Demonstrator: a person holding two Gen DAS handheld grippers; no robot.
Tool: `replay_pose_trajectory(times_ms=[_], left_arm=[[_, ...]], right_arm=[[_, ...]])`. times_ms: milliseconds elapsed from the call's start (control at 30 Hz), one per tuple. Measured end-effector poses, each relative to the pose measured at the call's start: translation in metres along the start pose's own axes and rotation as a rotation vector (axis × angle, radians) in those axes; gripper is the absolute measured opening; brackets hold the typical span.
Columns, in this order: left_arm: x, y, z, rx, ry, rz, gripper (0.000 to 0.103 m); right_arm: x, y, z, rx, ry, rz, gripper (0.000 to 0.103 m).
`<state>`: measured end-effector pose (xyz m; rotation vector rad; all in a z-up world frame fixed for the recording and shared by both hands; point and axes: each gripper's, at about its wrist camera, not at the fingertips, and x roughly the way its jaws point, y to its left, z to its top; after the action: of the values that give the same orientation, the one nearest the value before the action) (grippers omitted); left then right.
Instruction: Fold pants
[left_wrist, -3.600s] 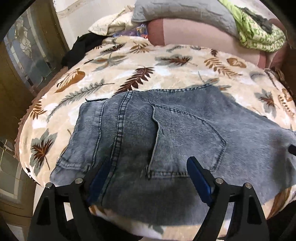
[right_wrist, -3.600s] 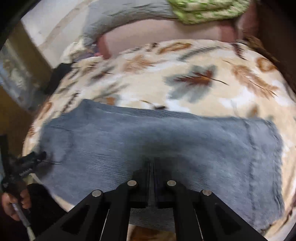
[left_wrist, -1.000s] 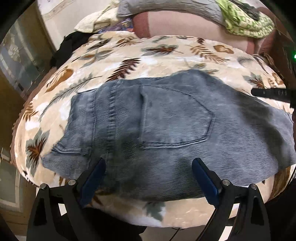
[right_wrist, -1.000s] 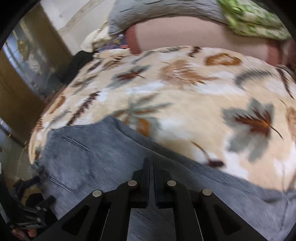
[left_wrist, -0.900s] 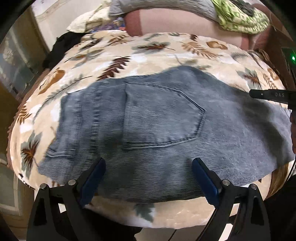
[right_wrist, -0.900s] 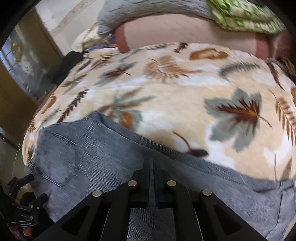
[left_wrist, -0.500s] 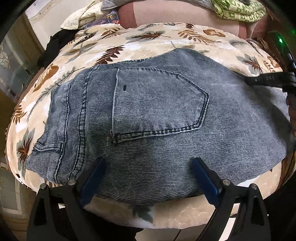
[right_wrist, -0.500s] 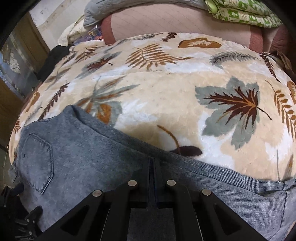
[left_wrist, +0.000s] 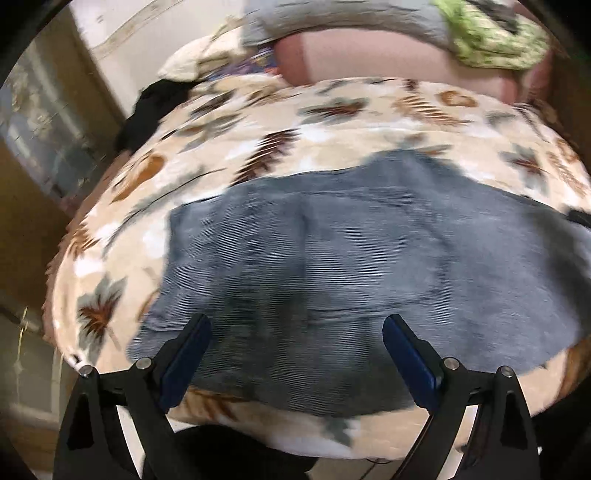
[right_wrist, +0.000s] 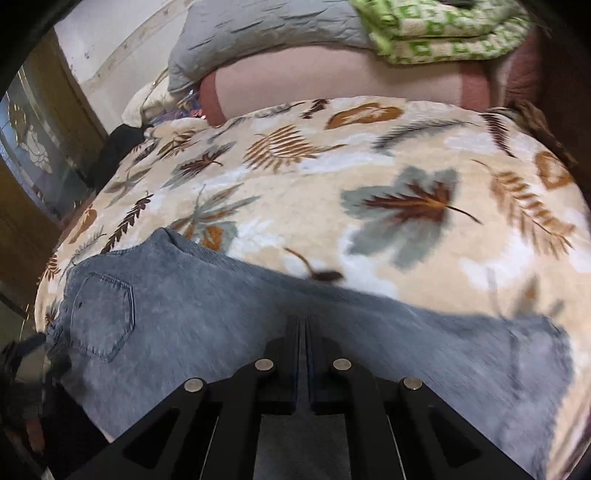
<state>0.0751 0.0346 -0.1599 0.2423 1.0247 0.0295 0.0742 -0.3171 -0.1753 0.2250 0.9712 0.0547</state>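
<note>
Grey-blue denim pants (left_wrist: 332, 266) lie flat on a leaf-print blanket (left_wrist: 295, 122), waist end to the left, back pocket up. My left gripper (left_wrist: 295, 343) is open and empty, hovering over the near edge of the seat. In the right wrist view the pants (right_wrist: 207, 317) stretch across the blanket (right_wrist: 369, 206). My right gripper (right_wrist: 303, 339) is shut over the leg part; I cannot see fabric pinched between the pads. The right gripper's tip (left_wrist: 580, 218) shows at the left wrist view's right edge.
A pink bolster (right_wrist: 351, 81), a grey pillow (right_wrist: 258, 33) and a green patterned blanket (right_wrist: 443, 26) line the far side of the bed. A dark garment (left_wrist: 155, 99) lies at the far left corner. A wooden glass-panelled door (right_wrist: 33, 155) stands left.
The left gripper has pulled back and up, so the pants look smaller and further away. The right gripper view has shifted slightly; the pants stay flat on the blanket.
</note>
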Motion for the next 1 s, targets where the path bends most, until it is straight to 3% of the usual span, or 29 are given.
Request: replay_pose_trajectory(times_ms=[133,300,533,600,733,867,1000], left_arm=[[0.017,0.032,0.007,-0.097,0.039,0.079,0.095],[0.042,0.064,0.012,-0.213,0.112,0.064,0.095],[0.057,0.064,0.007,-0.212,0.136,0.082,0.096],[0.062,0.068,0.007,-0.229,0.145,0.084,0.103],[0.062,0.076,0.008,-0.271,0.175,0.057,0.103],[0.04,0.067,0.007,-0.256,0.139,0.103,0.102],[0.003,0.034,0.006,-0.169,0.042,0.058,0.102]], right_arm=[[-0.013,-0.015,-0.025,0.016,0.037,-0.08,0.005],[-0.015,-0.029,-0.056,0.069,0.08,-0.112,0.005],[-0.011,-0.038,-0.073,0.111,0.088,-0.111,0.005],[-0.012,-0.046,-0.076,0.145,0.068,-0.076,0.005],[-0.014,-0.052,-0.079,0.168,0.055,-0.057,0.005],[-0.026,-0.049,-0.08,0.167,0.035,-0.093,0.005],[-0.037,-0.037,-0.085,0.139,-0.005,-0.053,0.005]])
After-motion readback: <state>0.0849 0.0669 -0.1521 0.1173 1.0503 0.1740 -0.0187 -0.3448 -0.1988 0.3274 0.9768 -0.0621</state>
